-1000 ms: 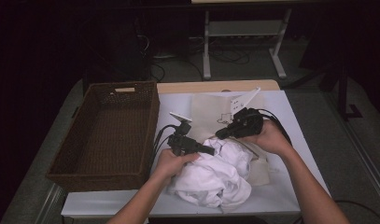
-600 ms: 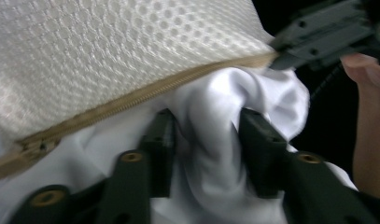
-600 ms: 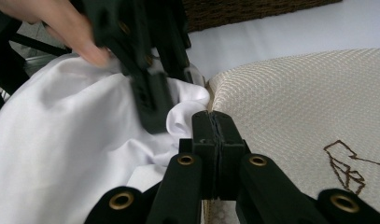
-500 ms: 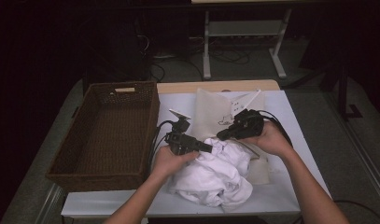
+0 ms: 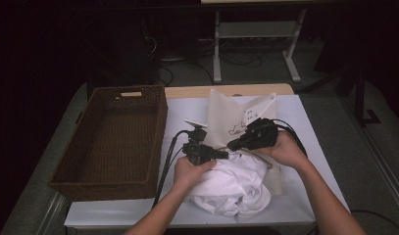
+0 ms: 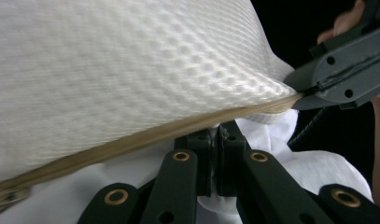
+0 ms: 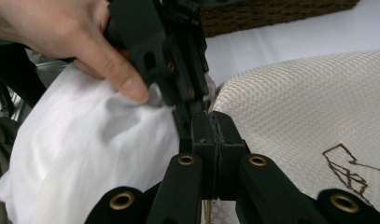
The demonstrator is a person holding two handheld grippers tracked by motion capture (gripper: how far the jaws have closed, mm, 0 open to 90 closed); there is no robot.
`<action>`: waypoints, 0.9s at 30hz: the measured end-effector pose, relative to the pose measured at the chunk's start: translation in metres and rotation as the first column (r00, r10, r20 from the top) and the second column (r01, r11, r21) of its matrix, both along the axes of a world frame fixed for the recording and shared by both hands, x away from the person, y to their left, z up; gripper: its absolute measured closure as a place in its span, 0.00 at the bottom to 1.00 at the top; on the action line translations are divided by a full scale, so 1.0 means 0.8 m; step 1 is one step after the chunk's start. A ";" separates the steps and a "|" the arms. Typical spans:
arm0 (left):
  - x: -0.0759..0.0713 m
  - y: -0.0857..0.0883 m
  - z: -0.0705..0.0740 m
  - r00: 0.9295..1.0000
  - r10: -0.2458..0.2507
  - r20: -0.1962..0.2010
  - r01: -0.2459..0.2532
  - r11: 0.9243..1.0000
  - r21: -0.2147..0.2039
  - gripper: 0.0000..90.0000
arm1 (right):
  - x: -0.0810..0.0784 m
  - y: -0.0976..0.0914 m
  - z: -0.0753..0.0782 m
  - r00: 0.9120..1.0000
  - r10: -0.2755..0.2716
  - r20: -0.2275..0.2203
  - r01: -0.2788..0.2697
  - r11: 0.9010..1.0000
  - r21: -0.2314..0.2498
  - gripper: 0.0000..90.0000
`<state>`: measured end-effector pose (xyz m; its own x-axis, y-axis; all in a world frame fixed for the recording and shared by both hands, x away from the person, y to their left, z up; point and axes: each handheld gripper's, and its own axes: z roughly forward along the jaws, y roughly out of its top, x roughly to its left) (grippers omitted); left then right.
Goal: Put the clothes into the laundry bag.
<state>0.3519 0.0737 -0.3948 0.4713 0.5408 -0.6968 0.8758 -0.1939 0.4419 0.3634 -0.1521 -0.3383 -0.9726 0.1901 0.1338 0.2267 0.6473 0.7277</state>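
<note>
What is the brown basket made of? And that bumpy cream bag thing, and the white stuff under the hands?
The brown rectangular basket looks like woven wicker: its walls show a matte crisscross weave. The cream bag seems to be mesh fabric, with a dimpled honeycomb surface, a tan trimmed edge and brown stitching. The white bundle looks like soft, thin cloth, probably cotton, since it crumples into loose folds.
</note>
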 end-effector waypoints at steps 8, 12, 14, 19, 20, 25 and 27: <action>-0.009 0.018 0.025 1.000 -0.019 0.020 0.018 0.999 0.039 0.60 | 0.005 -0.004 -0.007 1.000 -0.012 -0.014 0.012 1.000 -0.019 0.98; -0.014 0.027 0.040 0.998 -0.061 0.027 0.057 0.993 0.107 0.50 | 0.006 -0.003 -0.007 1.000 -0.016 -0.010 0.016 1.000 -0.020 0.98; -0.014 0.026 0.035 0.997 -0.078 0.017 0.075 0.989 0.125 0.47 | 0.007 -0.003 -0.007 1.000 -0.019 -0.011 0.019 1.000 -0.019 0.98; -0.007 -0.008 0.002 0.995 -0.096 -0.036 0.098 0.994 0.058 0.46 | 0.007 0.008 -0.012 1.000 -0.008 -0.009 0.008 0.999 -0.033 0.98; -0.008 -0.018 -0.003 0.992 -0.121 -0.022 0.123 0.989 0.083 0.55 | 0.007 0.010 -0.012 1.000 -0.003 -0.010 0.003 0.999 -0.037 0.98; -0.012 -0.035 -0.007 0.991 -0.132 0.015 0.129 0.986 0.106 0.92 | 0.004 0.008 -0.012 1.000 0.006 -0.008 -0.006 0.999 -0.049 0.98; -0.012 -0.032 -0.005 0.992 -0.126 0.010 0.125 0.989 0.077 0.93 | 0.003 0.006 -0.011 1.000 0.006 -0.007 -0.007 0.999 -0.043 0.99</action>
<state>0.3422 0.0478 -0.3985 0.5490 0.5280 -0.6480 0.8357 -0.3359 0.4344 0.3662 -0.1470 -0.3470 -0.9730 0.1895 0.1320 0.2270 0.6793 0.6979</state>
